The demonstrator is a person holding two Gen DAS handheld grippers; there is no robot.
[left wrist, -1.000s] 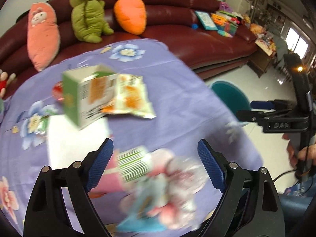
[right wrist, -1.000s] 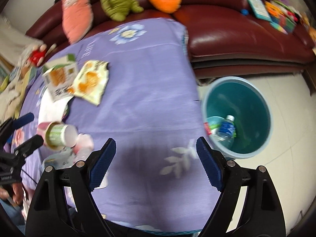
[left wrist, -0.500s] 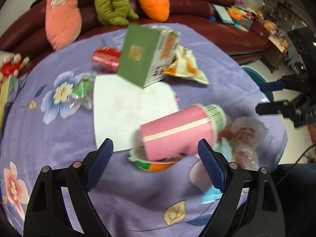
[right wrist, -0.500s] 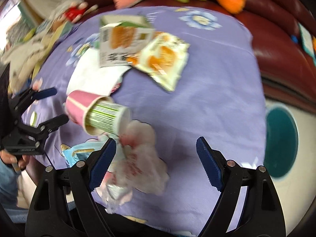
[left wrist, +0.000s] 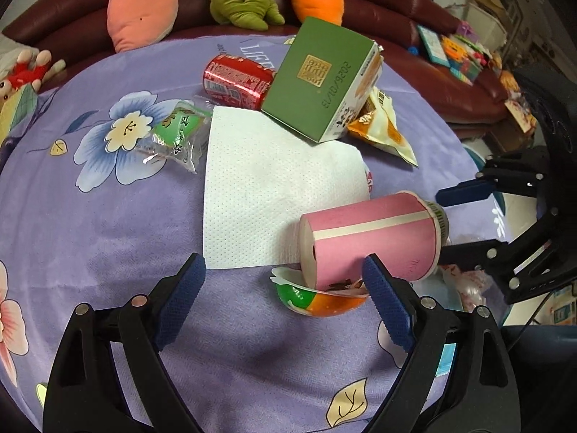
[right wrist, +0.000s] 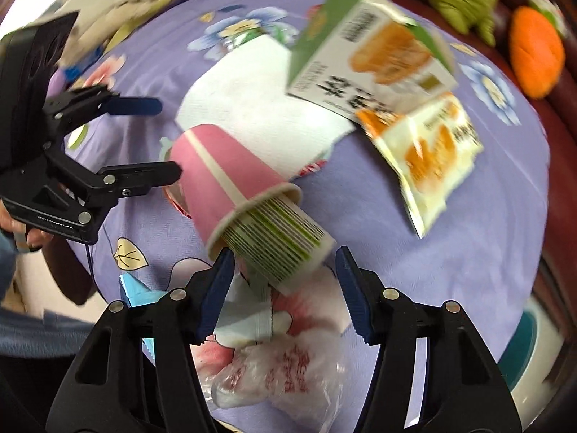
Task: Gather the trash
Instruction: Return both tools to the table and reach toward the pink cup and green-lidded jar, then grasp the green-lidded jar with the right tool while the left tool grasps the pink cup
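Observation:
Trash lies on a purple flowered tablecloth (left wrist: 108,223). A pink paper cup (left wrist: 371,241) lies on its side, with a green-striped cup nested in its mouth (right wrist: 277,245). My left gripper (left wrist: 285,303) is open, its right finger just in front of the pink cup. My right gripper (right wrist: 285,288) is open, and the striped cup's end sits between its fingertips. Also here are a white napkin (left wrist: 267,180), a green carton (left wrist: 321,79), a red can (left wrist: 234,81), an orange snack bag (right wrist: 429,158), a small bowl (left wrist: 317,297) and a crumpled plastic bag (right wrist: 285,371).
A dark red sofa (left wrist: 396,11) with plush toys (left wrist: 144,3) runs behind the table. A teal bin (right wrist: 530,346) stands on the floor beyond the table's right edge. A green candy wrapper (left wrist: 176,130) lies left of the napkin.
Both grippers have swung toward the pink cup. The right gripper has closed in until the striped cup's end is between its fingers. The left view now looks down on the trash pile.

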